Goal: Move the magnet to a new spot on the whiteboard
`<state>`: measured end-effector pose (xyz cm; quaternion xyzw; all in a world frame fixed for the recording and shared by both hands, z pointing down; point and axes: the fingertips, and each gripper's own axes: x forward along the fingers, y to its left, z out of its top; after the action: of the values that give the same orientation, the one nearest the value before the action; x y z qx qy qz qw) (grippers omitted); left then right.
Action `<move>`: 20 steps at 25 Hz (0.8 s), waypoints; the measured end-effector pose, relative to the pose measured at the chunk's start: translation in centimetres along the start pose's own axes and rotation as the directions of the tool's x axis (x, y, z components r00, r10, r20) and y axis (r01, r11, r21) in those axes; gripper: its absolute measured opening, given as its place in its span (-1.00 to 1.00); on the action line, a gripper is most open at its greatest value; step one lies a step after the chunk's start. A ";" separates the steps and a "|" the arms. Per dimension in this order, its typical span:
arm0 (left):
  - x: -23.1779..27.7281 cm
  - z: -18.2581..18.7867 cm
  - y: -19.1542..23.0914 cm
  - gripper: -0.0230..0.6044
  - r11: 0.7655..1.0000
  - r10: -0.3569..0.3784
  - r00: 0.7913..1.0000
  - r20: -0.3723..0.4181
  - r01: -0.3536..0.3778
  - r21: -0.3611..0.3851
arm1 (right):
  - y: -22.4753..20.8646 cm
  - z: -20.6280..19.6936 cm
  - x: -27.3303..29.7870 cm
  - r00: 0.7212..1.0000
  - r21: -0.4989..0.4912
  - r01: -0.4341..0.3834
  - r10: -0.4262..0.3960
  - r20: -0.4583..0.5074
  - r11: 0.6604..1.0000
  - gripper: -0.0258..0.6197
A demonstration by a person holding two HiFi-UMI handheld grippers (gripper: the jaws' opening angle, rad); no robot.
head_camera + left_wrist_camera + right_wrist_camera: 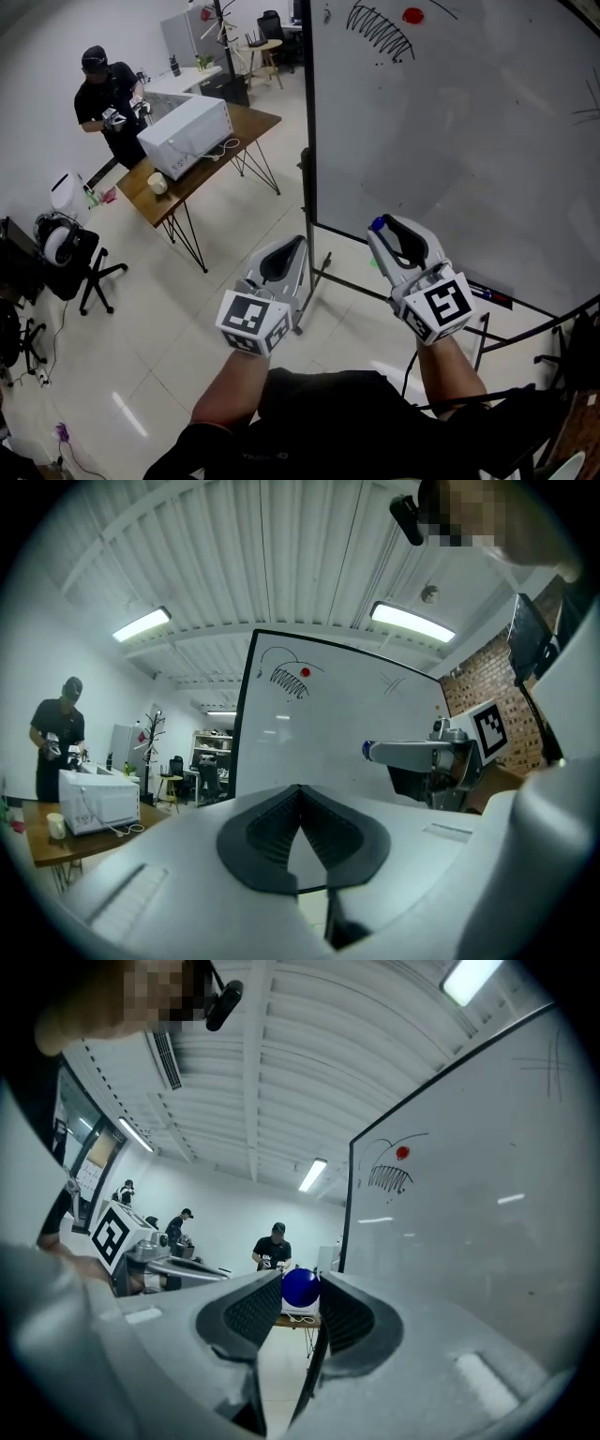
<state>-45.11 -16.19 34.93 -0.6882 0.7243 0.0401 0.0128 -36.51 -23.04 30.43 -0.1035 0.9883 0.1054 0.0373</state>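
Your right hand-held gripper [382, 228] pinched the blue magnet [301, 1288] between its jaw tips, near the whiteboard [469, 141], apart from it. Your left hand-held gripper [297, 242] was closed and empty.

The whiteboard [469, 159] seems bare below the scribble [380, 30] and red magnet [413, 15].

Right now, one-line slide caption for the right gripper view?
Right gripper holds a blue magnet at its jaw tips beside the whiteboard, which carries a red dot and scribble.
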 end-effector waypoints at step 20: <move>7.6 -0.4 12.4 -0.88 0.959 -0.283 0.958 -0.040 0.283 -0.014 | -6.1 13.9 13.9 0.957 -0.337 0.288 -0.259 0.131 0.896 -0.58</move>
<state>-57.88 -23.19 35.25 -0.7854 0.6184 0.0267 0.0005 -48.02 -28.62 14.28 -0.2419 0.9265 0.2787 0.0735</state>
